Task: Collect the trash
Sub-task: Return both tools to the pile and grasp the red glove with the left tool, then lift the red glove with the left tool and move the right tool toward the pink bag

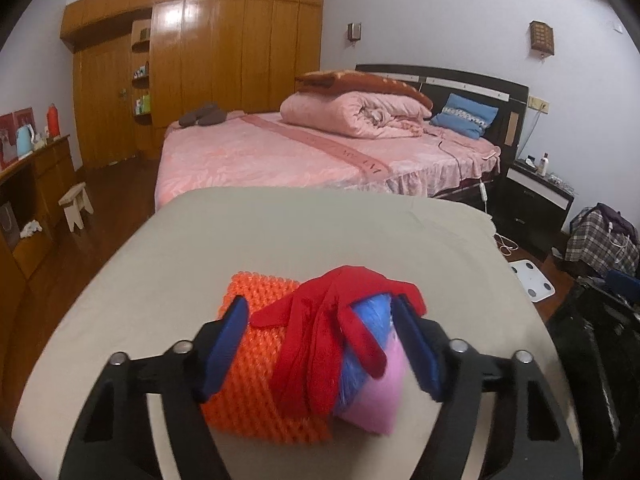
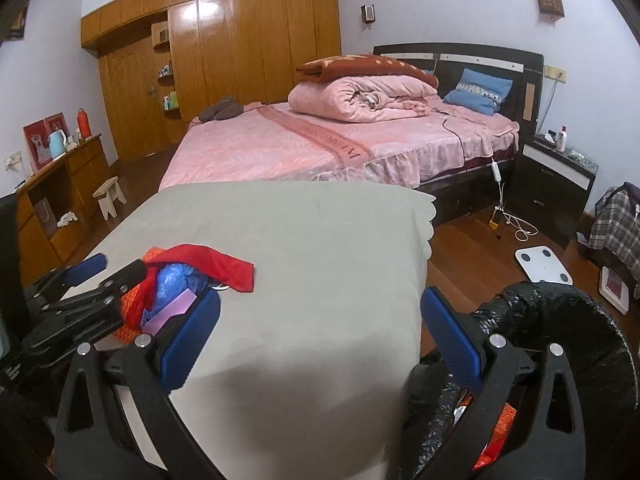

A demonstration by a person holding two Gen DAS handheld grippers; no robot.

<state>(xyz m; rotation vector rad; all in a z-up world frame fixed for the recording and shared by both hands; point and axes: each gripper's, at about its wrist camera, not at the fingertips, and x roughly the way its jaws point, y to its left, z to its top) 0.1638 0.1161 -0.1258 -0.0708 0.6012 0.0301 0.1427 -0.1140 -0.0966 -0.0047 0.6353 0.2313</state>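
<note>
A pile of trash lies on the grey cloth-covered table point(image 1: 280, 232): an orange foam net point(image 1: 256, 364), a red plastic bag point(image 1: 320, 320), blue plastic point(image 1: 372, 312) and a pink sheet point(image 1: 380, 396). My left gripper point(image 1: 320, 344) straddles the pile, its blue pads touching the net on one side and the blue and pink pieces on the other. In the right wrist view the same pile point(image 2: 188, 276) sits beside my right gripper point(image 2: 320, 332), which is open over the table's corner with nothing between its fingers. A black trash bag point(image 2: 560, 320) stands open just right of it, with orange scraps inside.
Beyond the table stands a bed point(image 2: 320, 148) with pink bedding. A dark nightstand point(image 2: 556, 184), a white scale point(image 2: 542, 266) and a plaid bag point(image 2: 616, 216) are on the floor to the right. A small stool point(image 2: 110, 196) and a wooden cabinet point(image 2: 60, 184) are at the left.
</note>
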